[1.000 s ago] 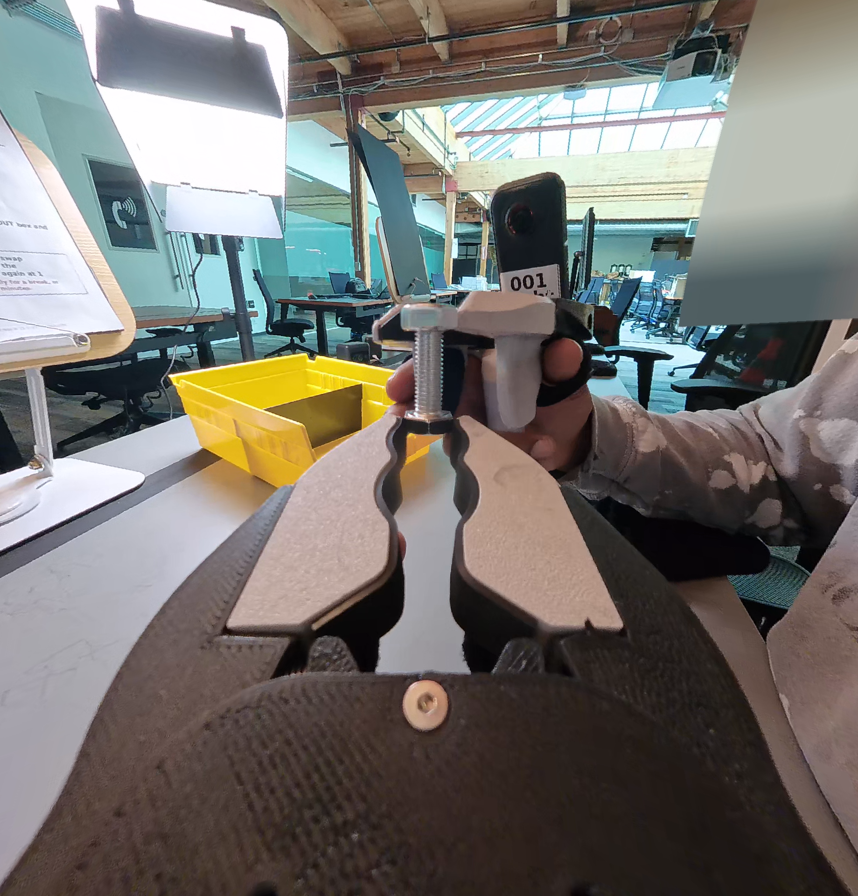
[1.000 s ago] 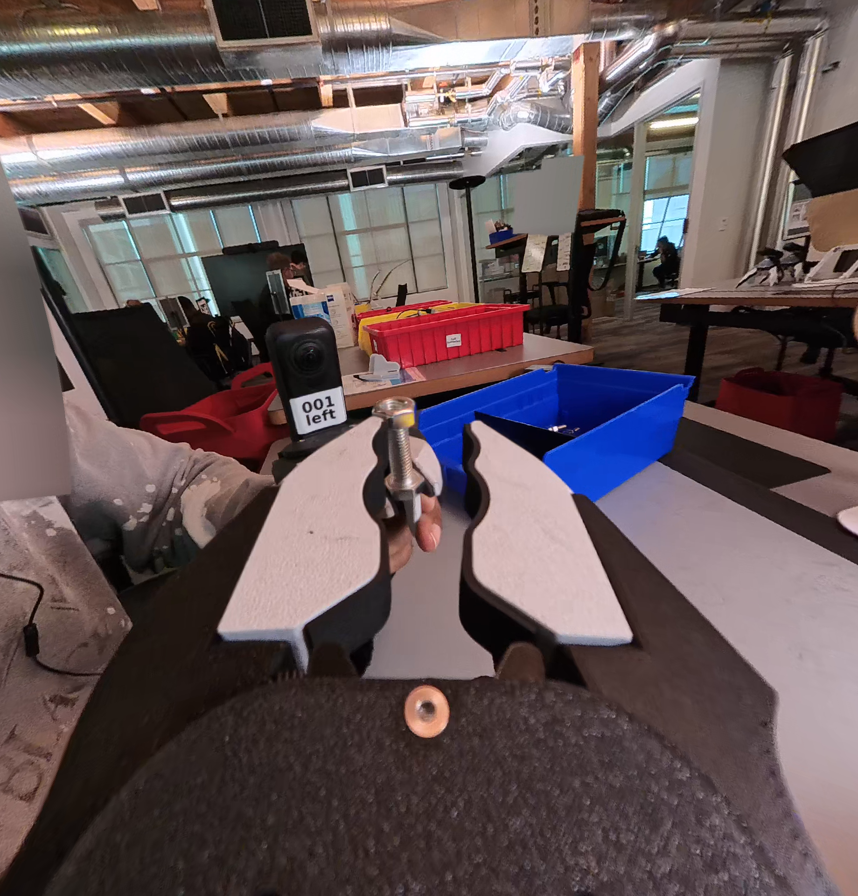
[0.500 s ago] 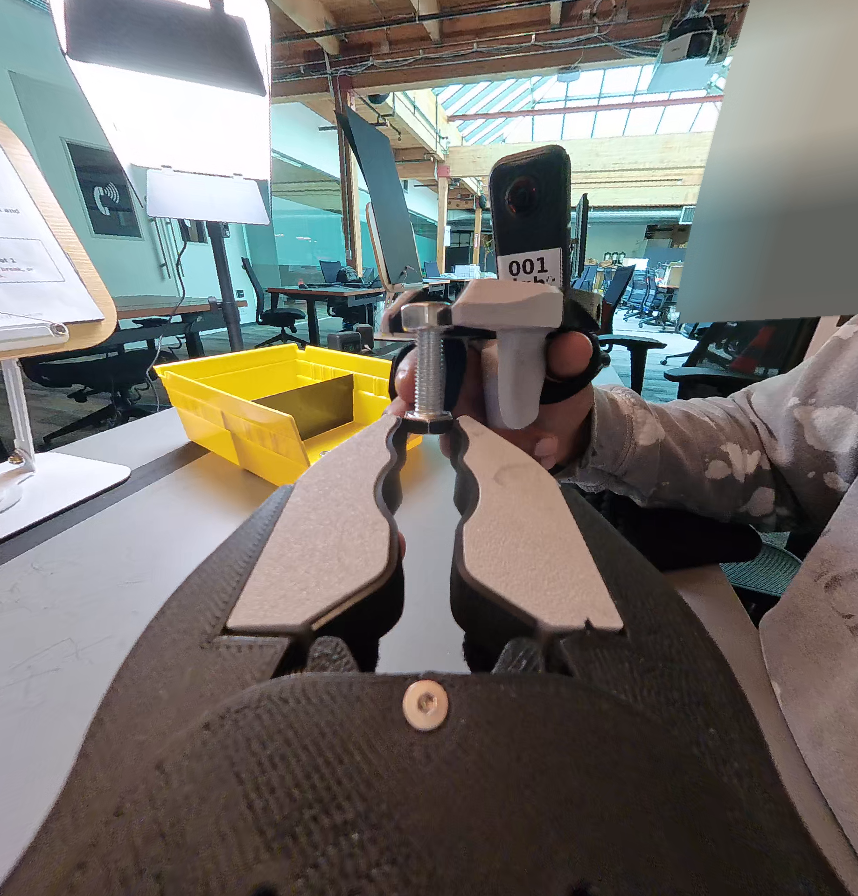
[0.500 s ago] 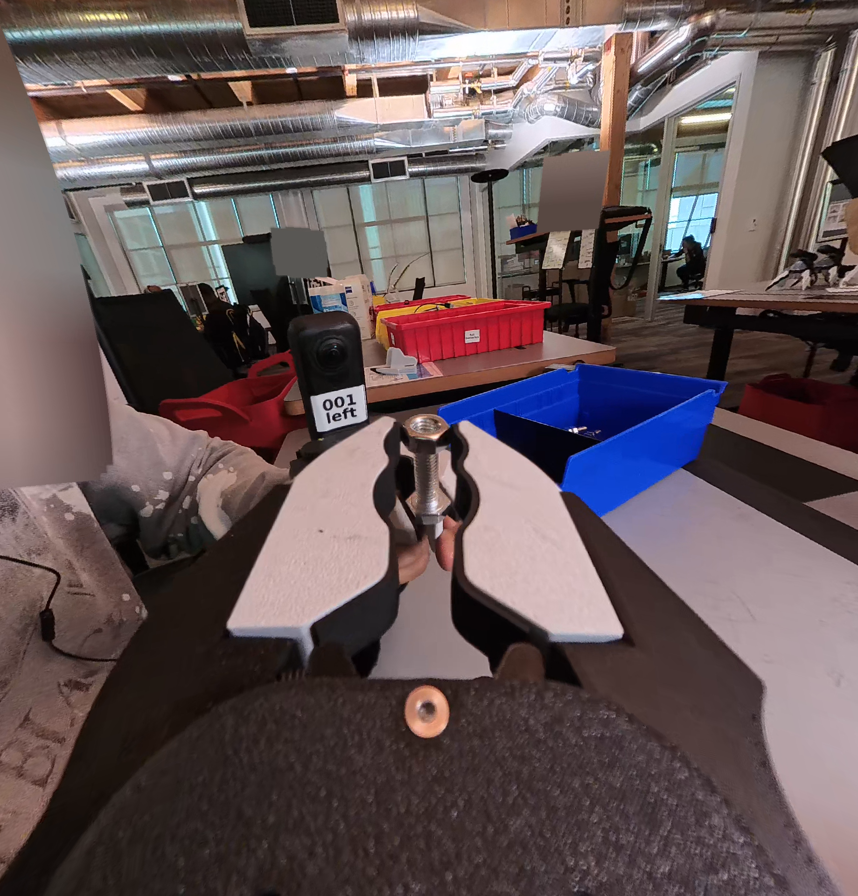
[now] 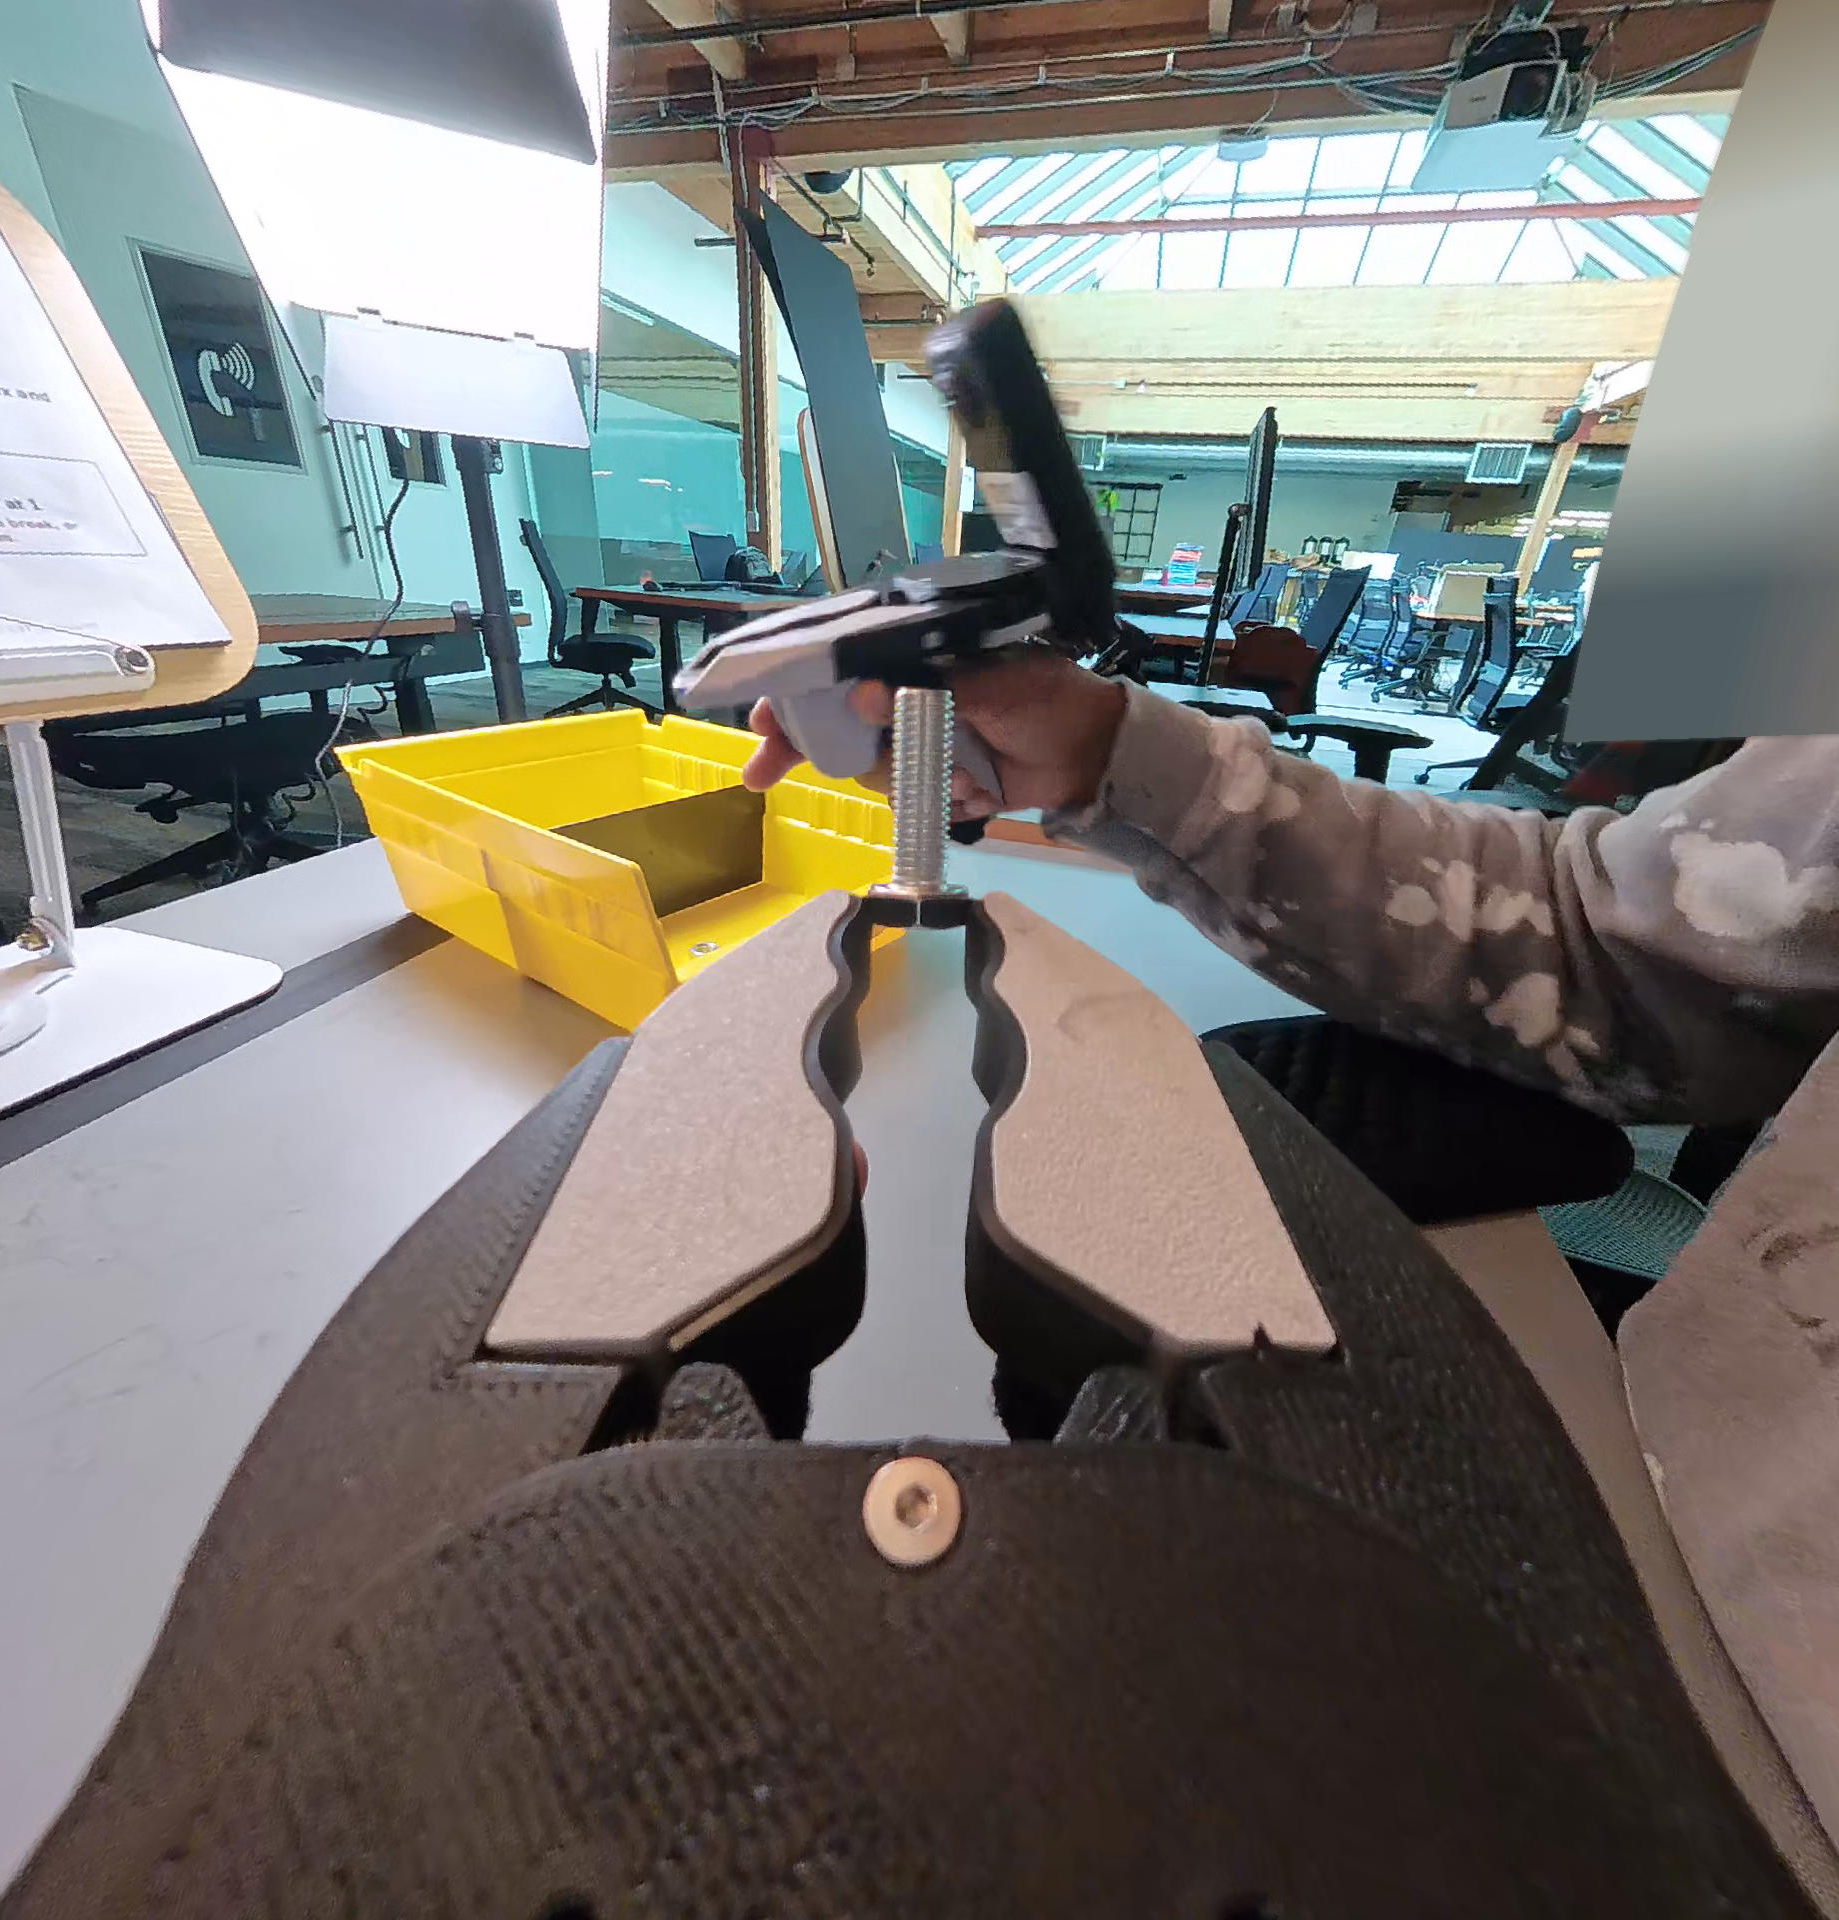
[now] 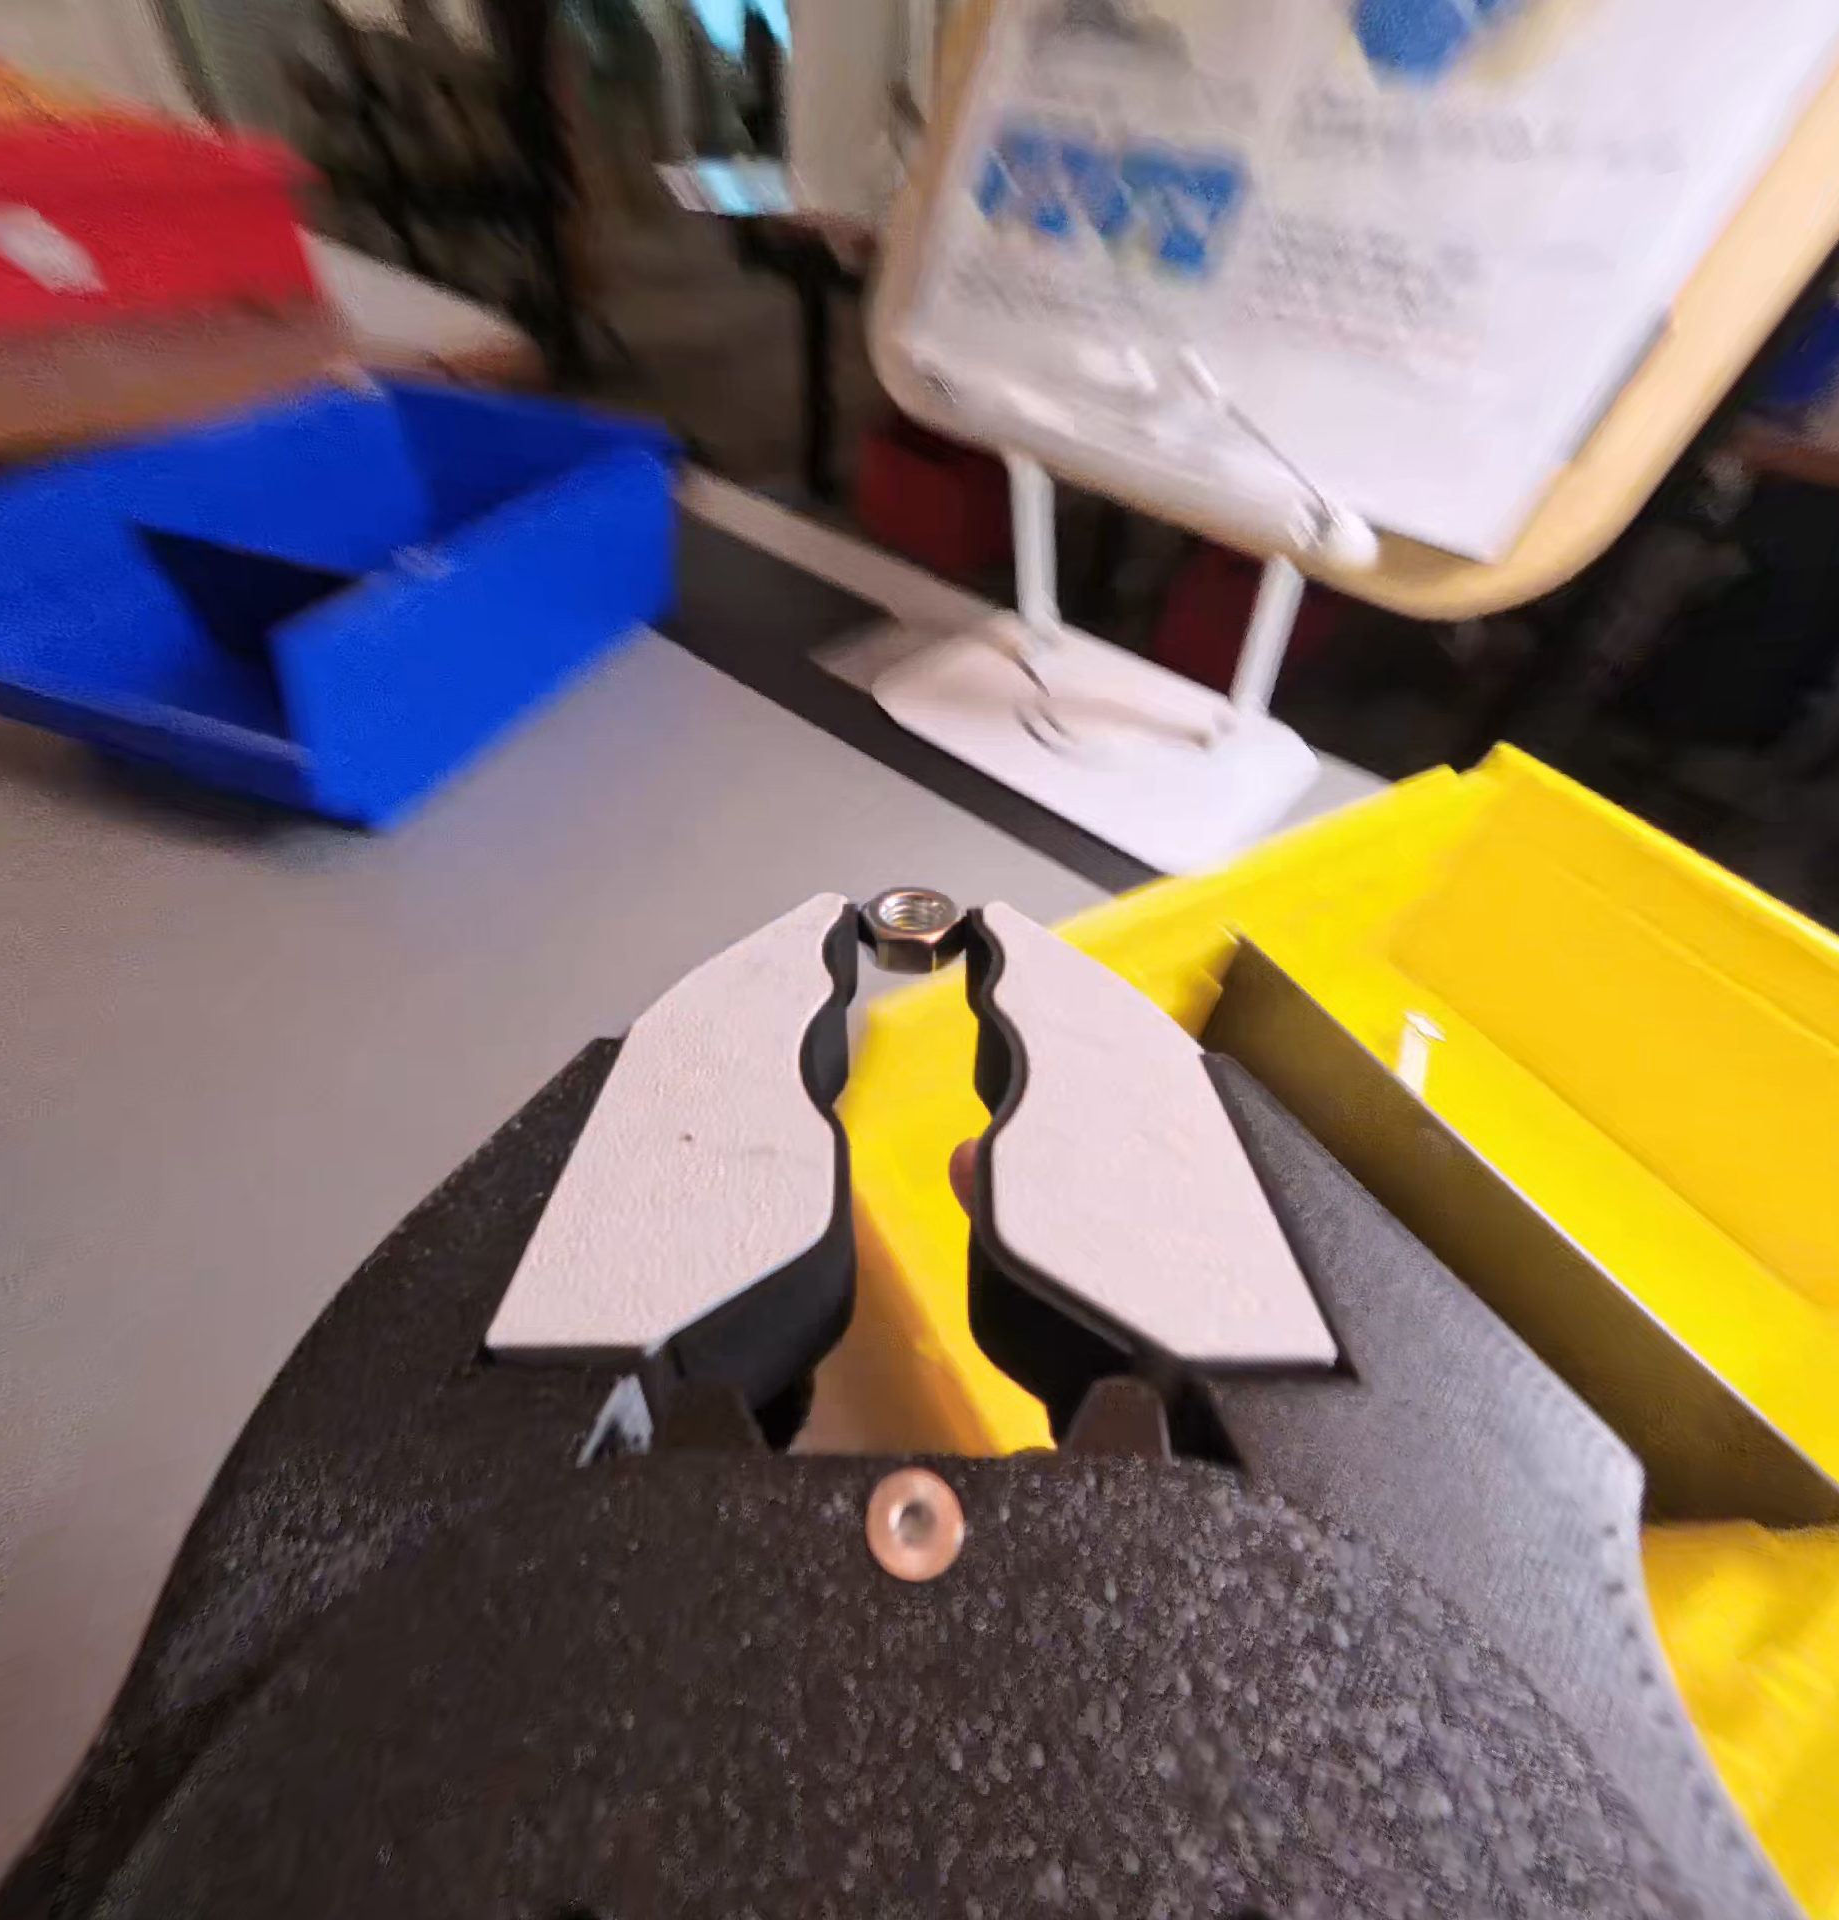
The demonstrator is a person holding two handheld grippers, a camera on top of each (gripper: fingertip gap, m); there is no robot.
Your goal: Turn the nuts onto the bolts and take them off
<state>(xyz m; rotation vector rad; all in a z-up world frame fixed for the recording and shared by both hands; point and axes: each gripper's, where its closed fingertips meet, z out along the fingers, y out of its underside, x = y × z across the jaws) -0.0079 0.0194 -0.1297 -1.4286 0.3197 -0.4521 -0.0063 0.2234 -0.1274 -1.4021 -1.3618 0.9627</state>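
Silver threaded bolt (image 5: 922,795) stands upright, its flat head pinched at the tips of the left gripper (image 5: 917,914). Over on the right gripper (image 6: 907,940), a small hex nut (image 6: 909,941) (threaded hole facing up) sits clamped between the fingertips, above the yellow bin (image 6: 1517,1039).

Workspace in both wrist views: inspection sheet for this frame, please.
Surface: grey table, dark strip along the back.
Job's things: bolt upright, head pinched in the left gripper; nut off the bolt, in the right gripper.
Clutter: yellow bin with dark divider; blue bin; clipboard stand.
Grippers: both shut on parts; the right one is near the yellow bin.
Cables: one hangs behind the light stand.
Surroundings: open office, desks, chairs, red bin; right view blurred.
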